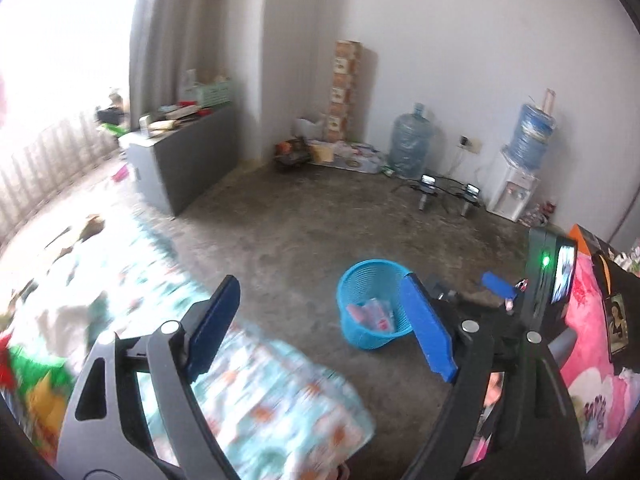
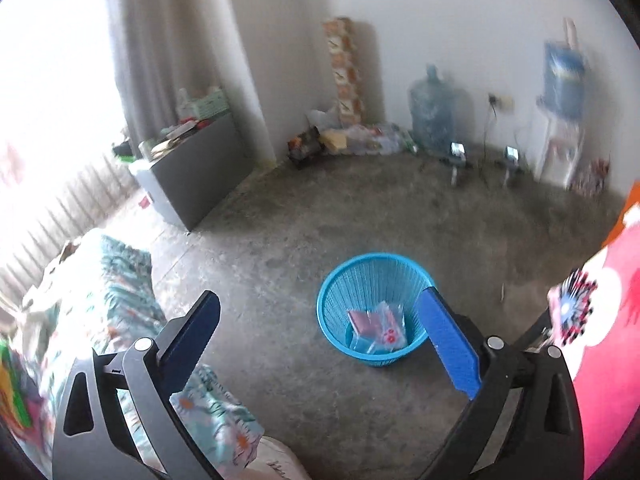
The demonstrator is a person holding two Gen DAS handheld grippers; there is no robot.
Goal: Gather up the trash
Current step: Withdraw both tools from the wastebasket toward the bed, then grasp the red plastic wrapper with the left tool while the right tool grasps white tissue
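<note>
Blue finger pads frame both wrist views, and nothing lies between either pair. My left gripper (image 1: 326, 322) stands spread and empty; my right gripper (image 2: 334, 342) is spread wider still and equally bare — both are released. Beyond the fingers, the blue basket (image 2: 332, 280) sits upright on the concrete floor (image 2: 280, 240), with a few pink and blue packets (image 2: 376, 328) lying flat in its bottom; these are the trash gathered so far. To my left, a floral quilt (image 1: 280, 400) covers a low bed edge, blurred; to my right, a pink flowered blanket (image 2: 612, 312) rises beside the gripper.

I judge the step in hand to be the search for the next piece. To do it well I keep the fingers wide, sweep the bedding and floor slowly so the views sharpen — and keep the basket in sight as my return mark.
</note>
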